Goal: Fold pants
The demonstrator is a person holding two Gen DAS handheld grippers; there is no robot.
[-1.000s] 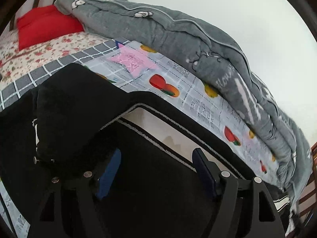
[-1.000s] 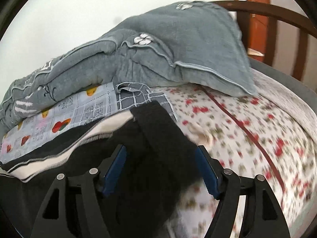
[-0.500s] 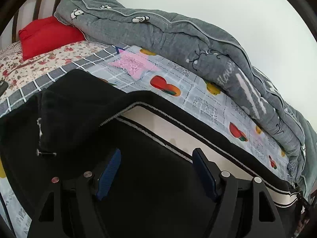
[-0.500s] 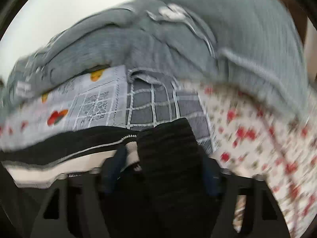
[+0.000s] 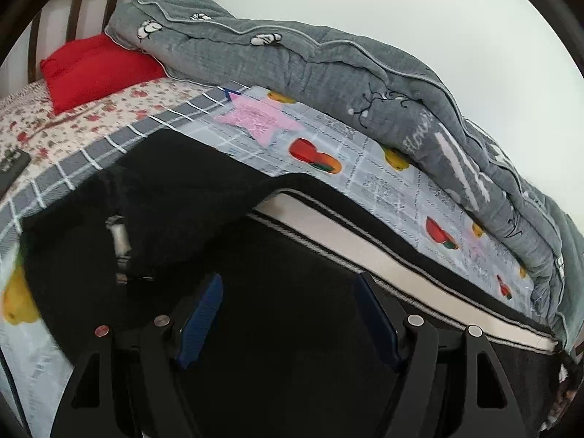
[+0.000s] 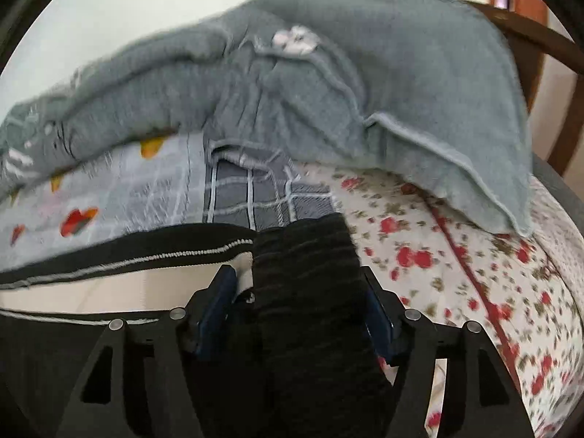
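Black pants (image 5: 284, 277) with a cream side stripe (image 5: 394, 266) lie on the bed. In the left wrist view my left gripper (image 5: 288, 299) hovers open over the black fabric, with a folded-over part of the pants (image 5: 175, 197) to its left. In the right wrist view my right gripper (image 6: 299, 292) has its blue pads (image 6: 219, 299) on either side of a bunched black waistband end (image 6: 306, 270), closed about it. The cream stripe (image 6: 109, 284) runs off to the left.
A grey quilt (image 5: 328, 73) is heaped along the far side by the wall. A red pillow (image 5: 95, 69) lies by the wooden headboard (image 5: 73, 0). A dark remote (image 5: 11, 164) lies on the floral sheet (image 6: 456, 273). A fruit-print cover (image 5: 365, 179) lies under the pants.
The right gripper moved forward with the black waistband end and its jaws narrowed around it. The left gripper stayed open and shifted back a little over the pants.
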